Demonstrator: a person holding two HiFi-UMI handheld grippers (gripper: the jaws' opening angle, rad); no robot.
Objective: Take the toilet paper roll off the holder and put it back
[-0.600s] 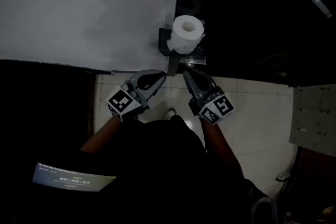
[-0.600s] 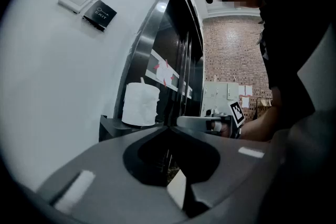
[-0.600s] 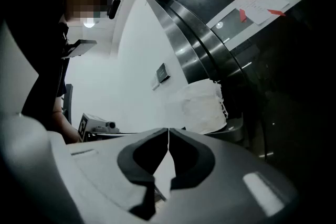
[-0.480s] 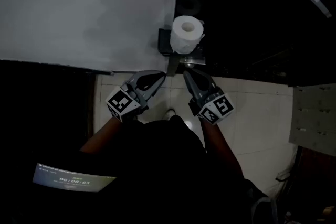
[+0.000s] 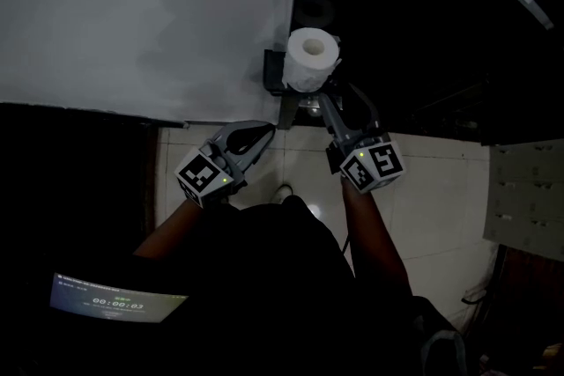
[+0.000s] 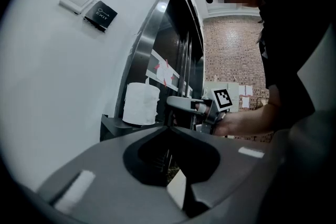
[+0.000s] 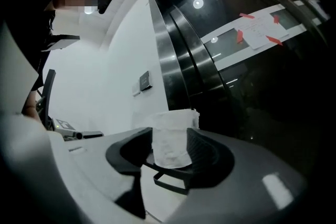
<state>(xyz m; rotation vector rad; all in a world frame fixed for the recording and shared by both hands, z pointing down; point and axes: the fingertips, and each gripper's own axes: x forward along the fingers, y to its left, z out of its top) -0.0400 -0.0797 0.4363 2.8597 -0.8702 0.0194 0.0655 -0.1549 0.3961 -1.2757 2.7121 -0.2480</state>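
Since the earlier frames, the right gripper [image 5: 339,96] has pushed forward from beside the left gripper [image 5: 268,130] towards the toilet paper roll [image 5: 312,57]. The left gripper and the roll sit about where they were.

From the head view, the roll is white and fairly full. It stands upright, so its round top and centre hole face the camera. It sits on a dark holder [image 5: 272,70] at the edge of a white wall [image 5: 176,22], next to a glossy black panel [image 5: 423,22]. The right gripper's tips lie just short of the roll's near side, and its marker cube [image 5: 374,165] is back over the pale tiled floor [image 5: 432,189]. The left gripper is lower and to the left, well apart from the roll.

In the left gripper view, the jaws meet at their tips with nothing between them. Beyond them the roll stands on its holder against the wall, its side looking soft and slightly uneven. The right gripper reaches in from the right, its front end close beside the roll.

In the right gripper view, the jaws stand apart and the roll fills the gap between them. A loose, ragged edge of paper shows at its top. Whether the pads touch the paper cannot be told, and the head view puts the tips just in front of the roll.
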